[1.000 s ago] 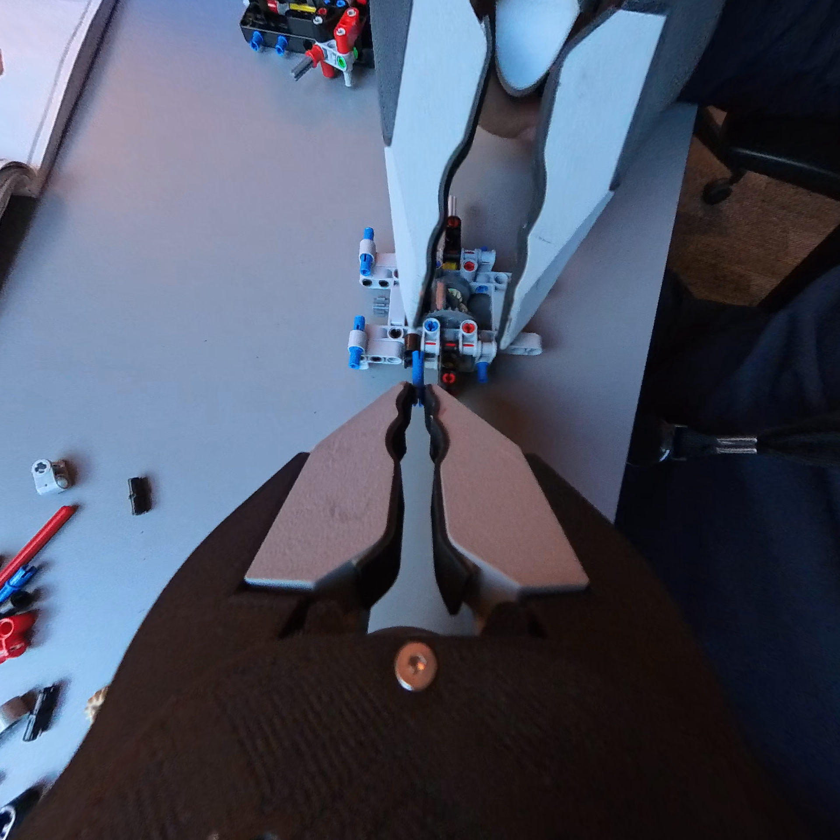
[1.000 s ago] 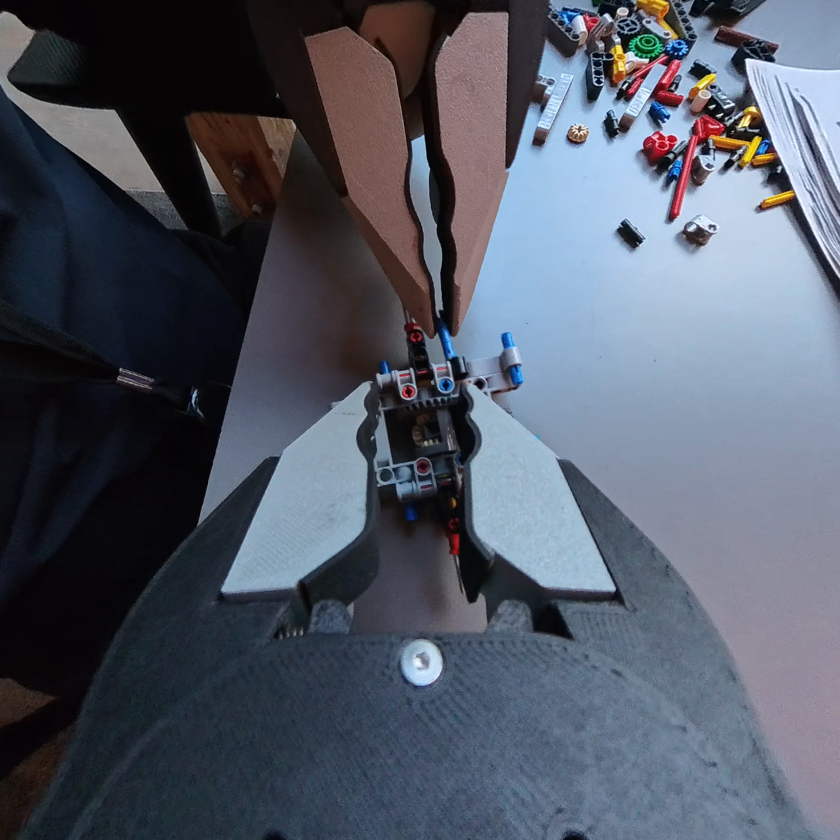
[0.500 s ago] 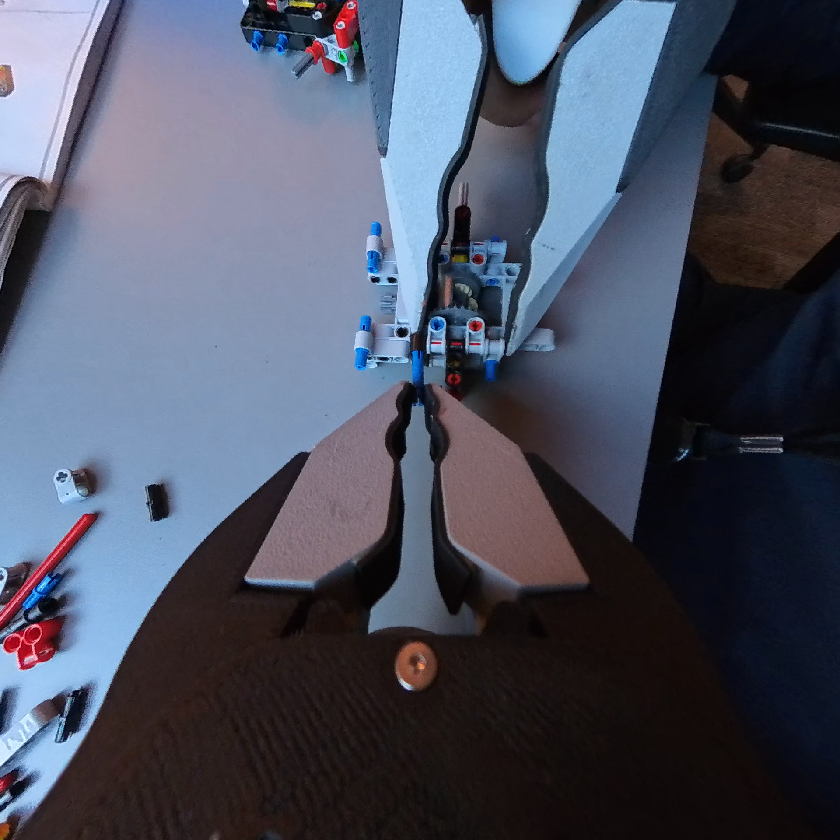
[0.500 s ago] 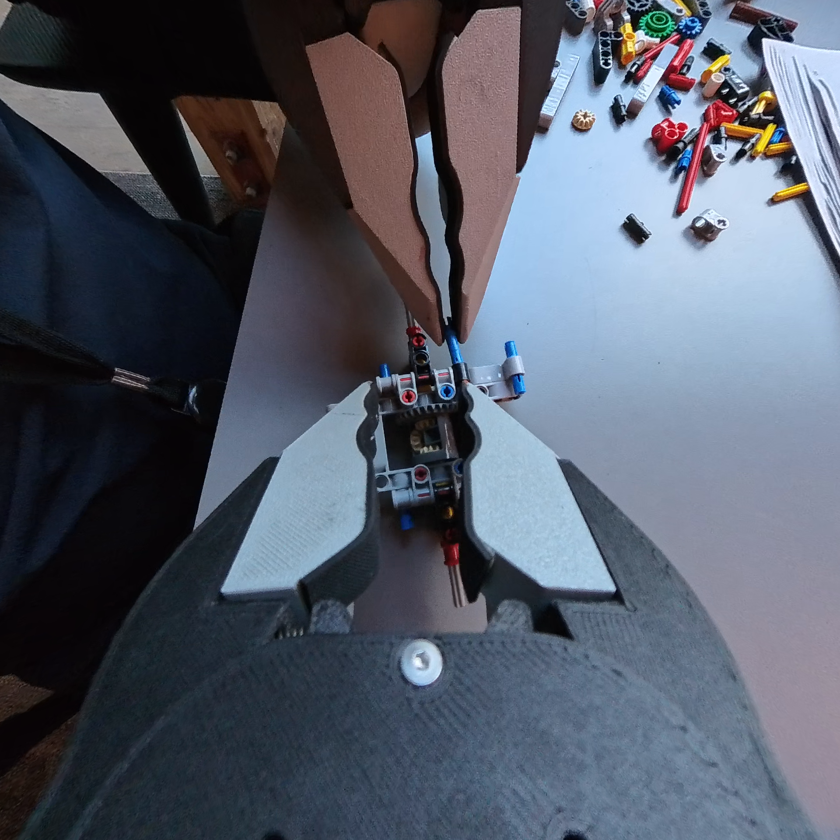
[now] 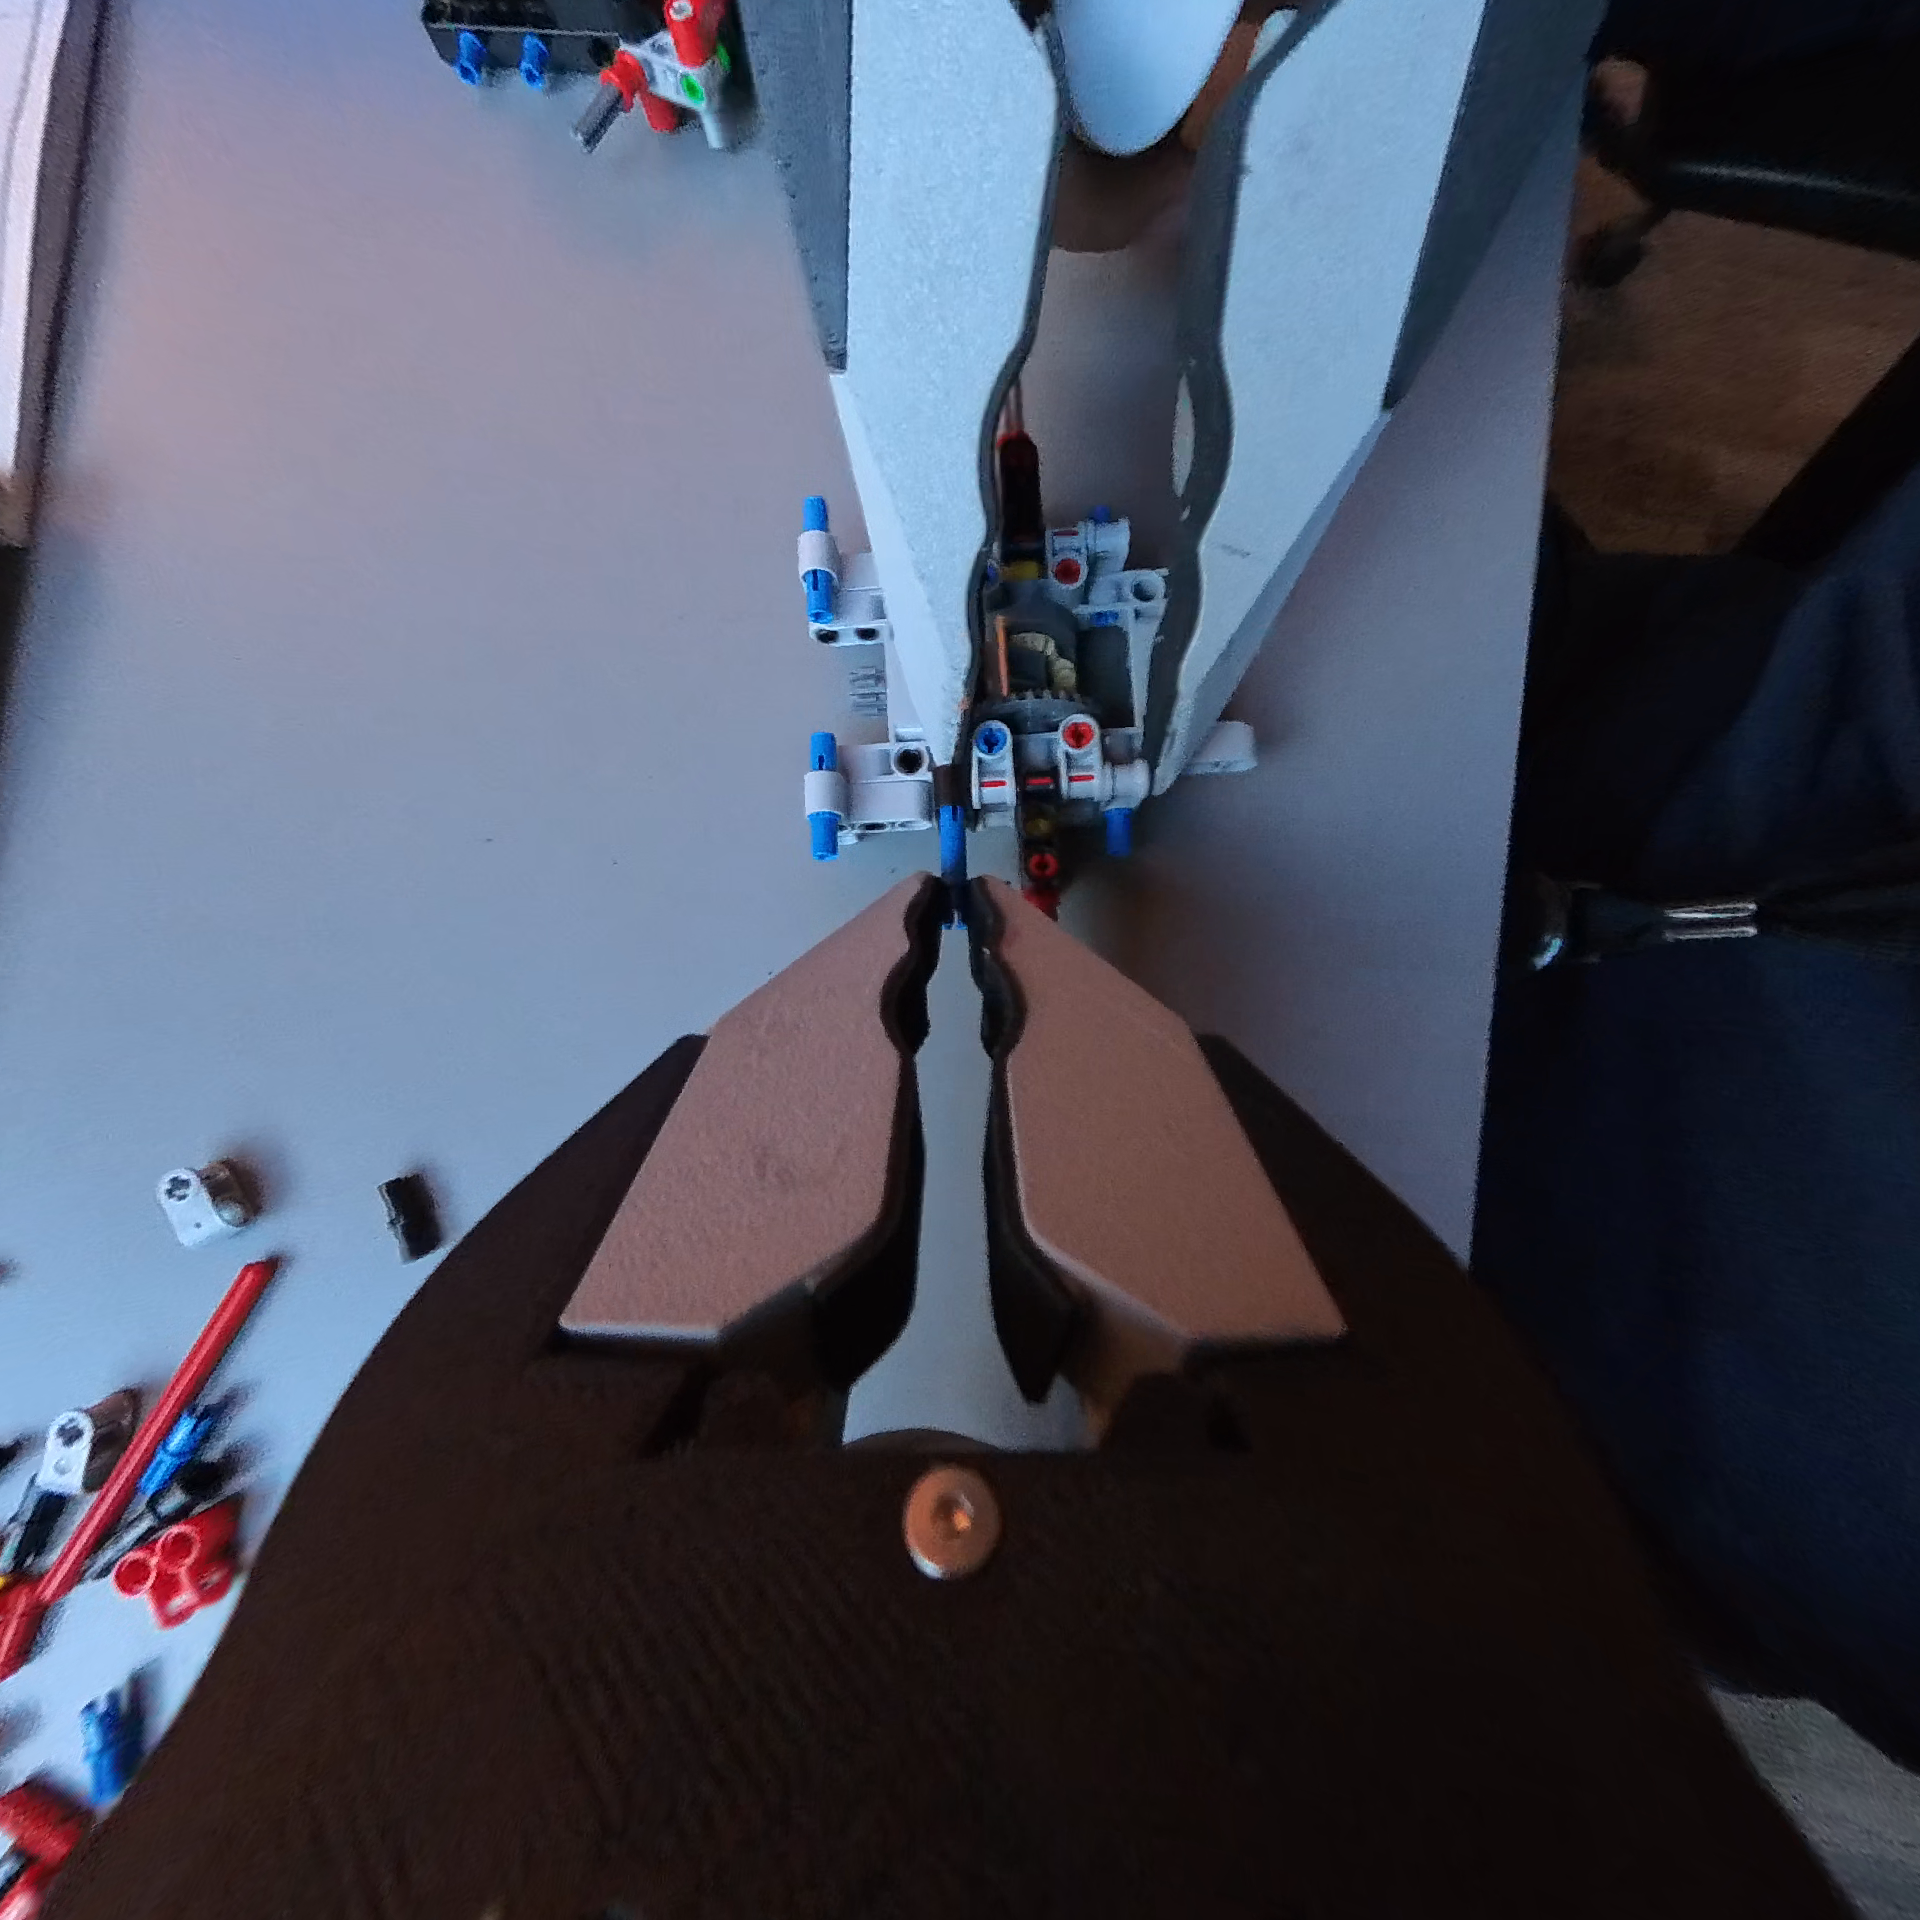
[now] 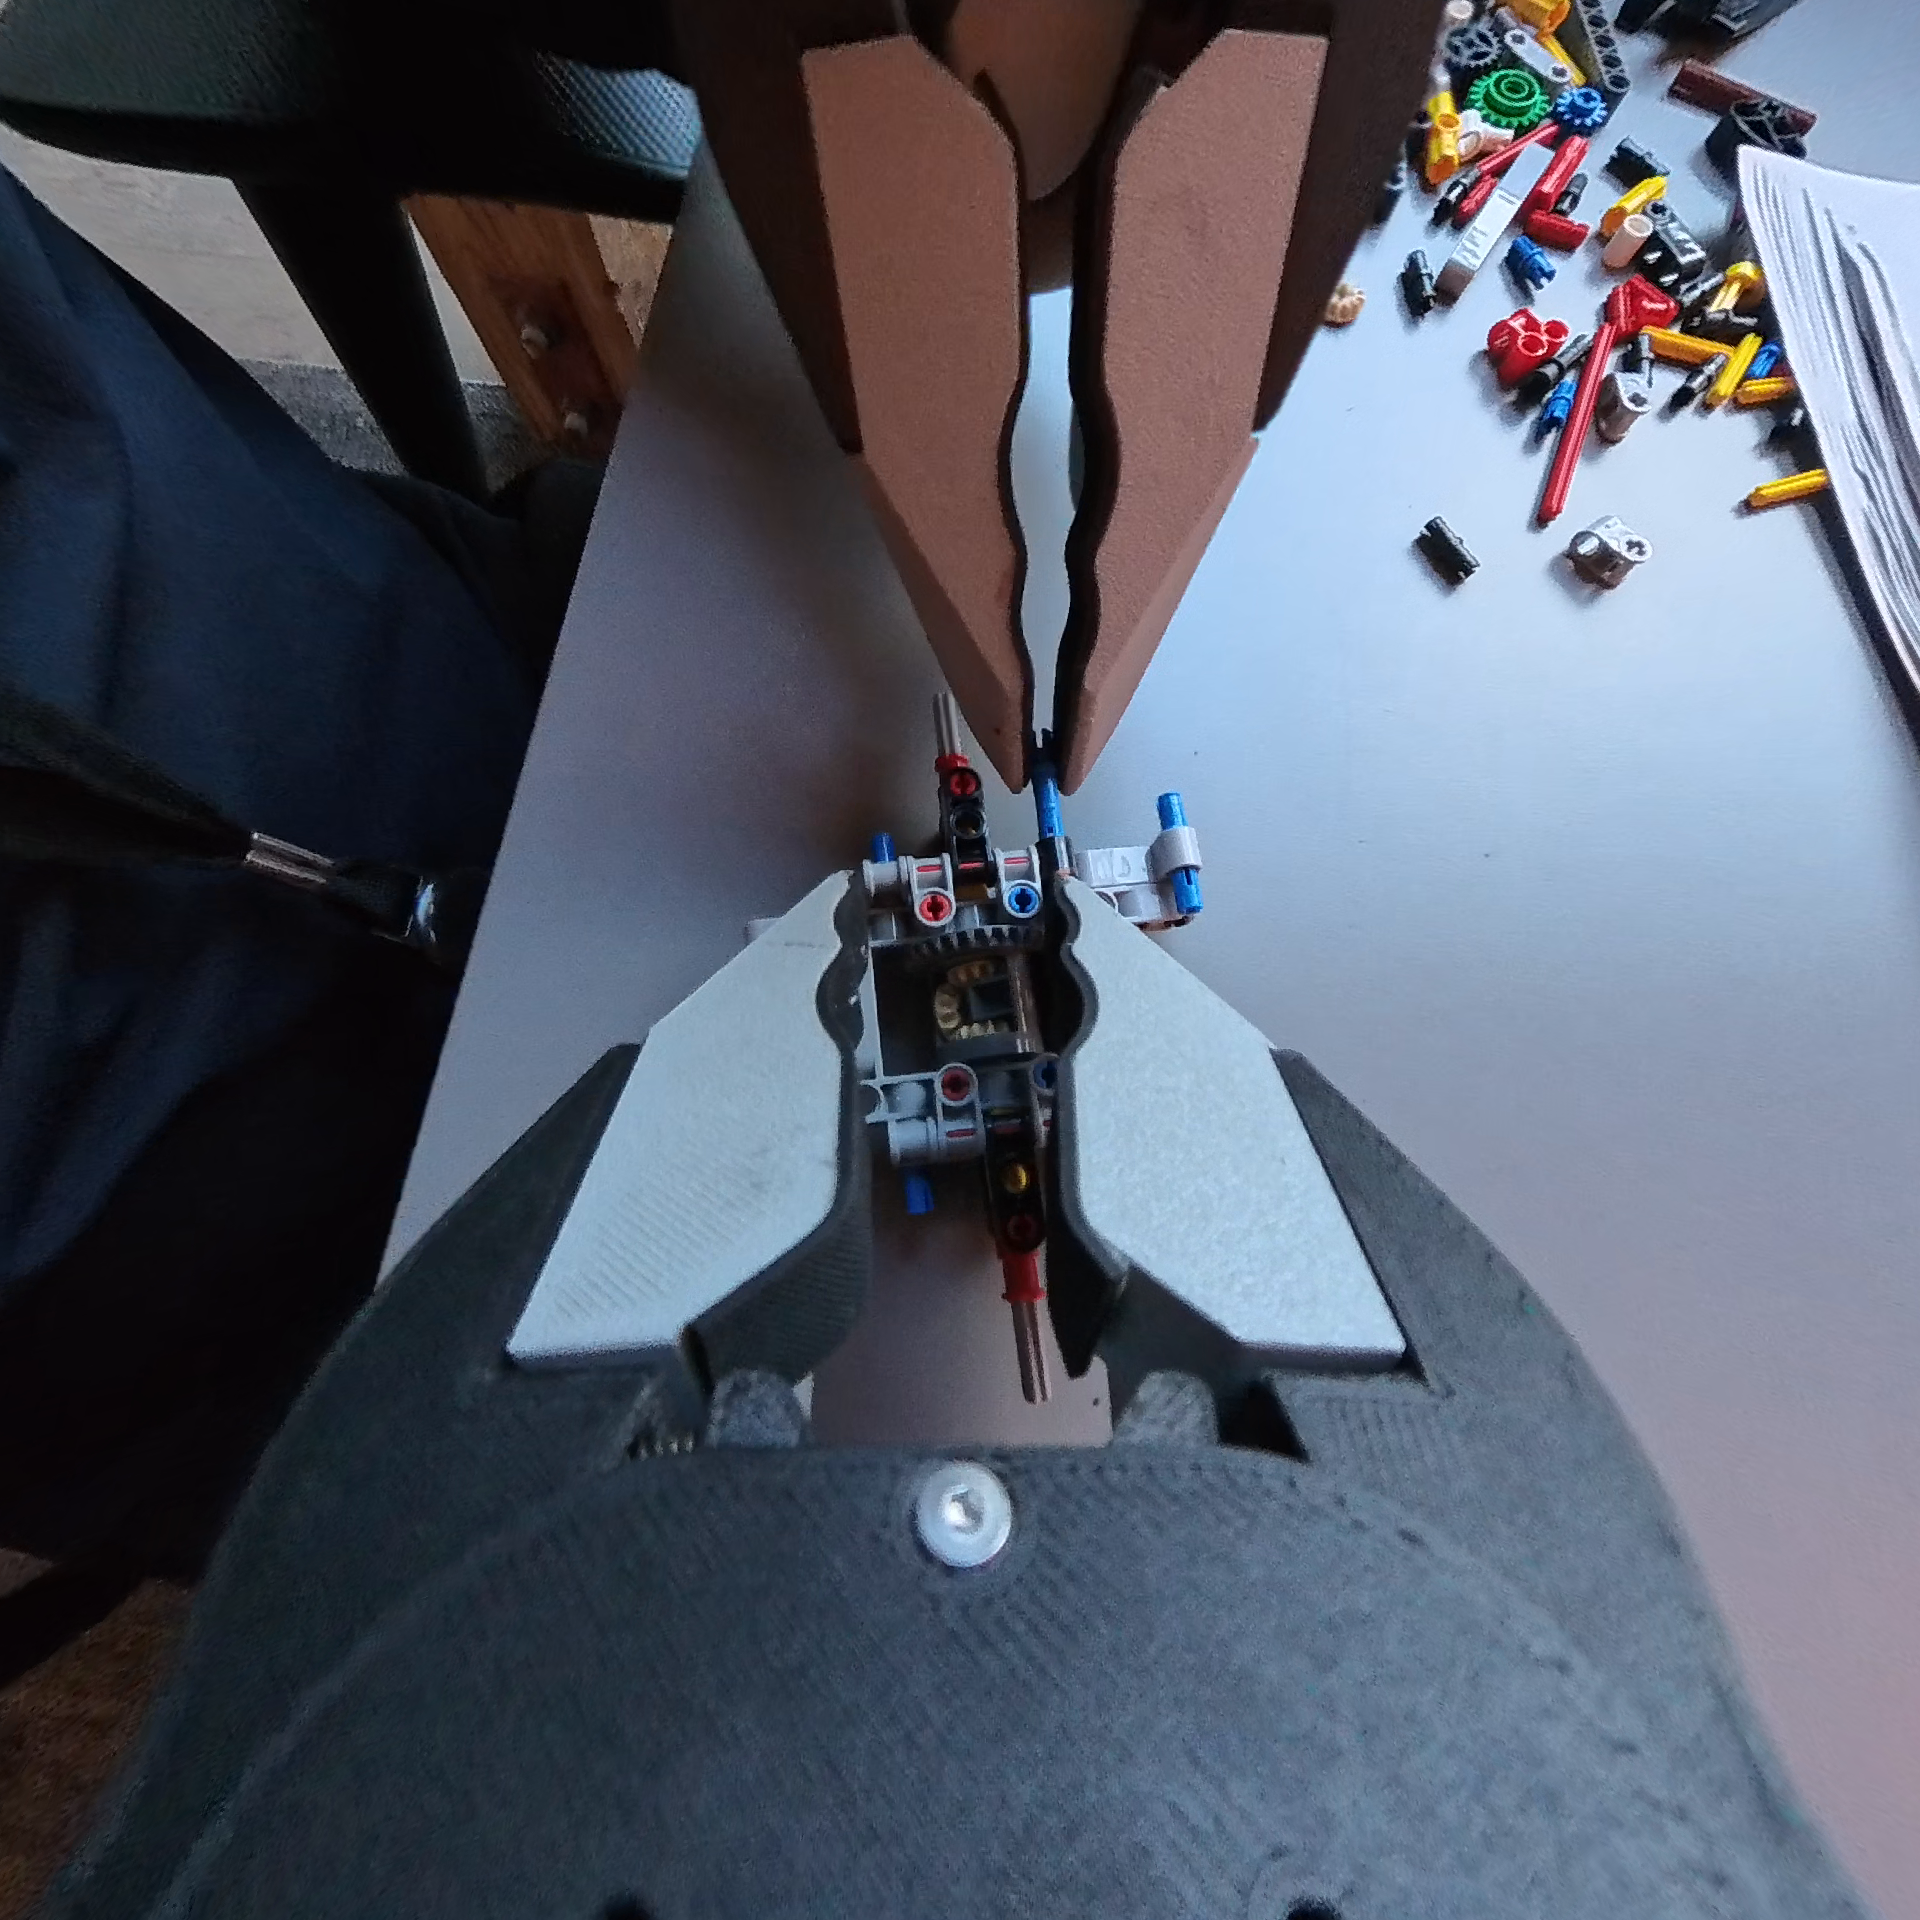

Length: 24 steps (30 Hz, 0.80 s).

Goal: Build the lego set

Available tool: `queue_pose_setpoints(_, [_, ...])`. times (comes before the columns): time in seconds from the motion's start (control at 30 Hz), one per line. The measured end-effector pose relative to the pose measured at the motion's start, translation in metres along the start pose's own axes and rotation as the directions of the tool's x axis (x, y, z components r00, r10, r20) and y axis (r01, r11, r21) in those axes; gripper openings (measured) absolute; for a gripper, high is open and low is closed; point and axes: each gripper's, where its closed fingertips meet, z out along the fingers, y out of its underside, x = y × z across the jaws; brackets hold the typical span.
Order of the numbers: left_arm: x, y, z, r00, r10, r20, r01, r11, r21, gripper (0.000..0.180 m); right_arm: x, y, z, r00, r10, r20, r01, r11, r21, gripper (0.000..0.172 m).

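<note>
My left gripper [image 5: 954, 891], with brown fingers, is shut on a thin blue pin [image 5: 951, 844] whose far end meets the grey gear assembly [image 5: 1060, 707]. The same pin [image 6: 1047, 805] shows in the right wrist view, pinched between the brown fingertips [image 6: 1081, 748]. My right gripper [image 6: 951, 904], with grey fingers, is shut on the grey gear assembly [image 6: 961, 1013], its pads pressed on both sides of the frame. The assembly rests on the grey table [image 5: 416, 623] near its edge. A red and tan axle [image 6: 1023, 1299] sticks out of the assembly toward the right camera.
Loose coloured pieces [image 6: 1579, 260] lie at the far right of the right view, beside a stack of paper [image 6: 1849, 364]. A black pin [image 5: 407, 1216] and a white connector [image 5: 203, 1205] lie left of my left gripper. Another built part [image 5: 623, 62] sits far away. Table edge [image 5: 1507, 831] at right. My two grippers' fingertips are within a few centimetres of each other. From either gripper's tips it is about 15 cm to the white connector [image 5: 203, 1205]. The right camera catches it too, in the right wrist view [image 6: 1610, 532].
Both grippers keep their grasps. The assembly has tilted slightly in the right gripper and the views have shifted a little; the blue pin stays pinched at the assembly's corner.
</note>
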Motion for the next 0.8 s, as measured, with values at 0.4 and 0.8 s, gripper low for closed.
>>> queue_pose_setpoints(0.4, [-0.0082,-0.0023,0.0028,0.980,-0.182,-0.076,0.192,0.969,0.158,0.001,0.0087,0.0006,-0.0009,1.000,0.007,-0.003,-0.006,0.999,0.041,0.030])
queue_pose_setpoints(0.8, [-0.0074,-0.0033,0.0016,0.965,-0.234,-0.122,0.252,0.954,0.164,0.002,0.0090,0.0006,-0.0010,1.000,-0.023,-0.011,0.023,0.999,0.048,0.030])
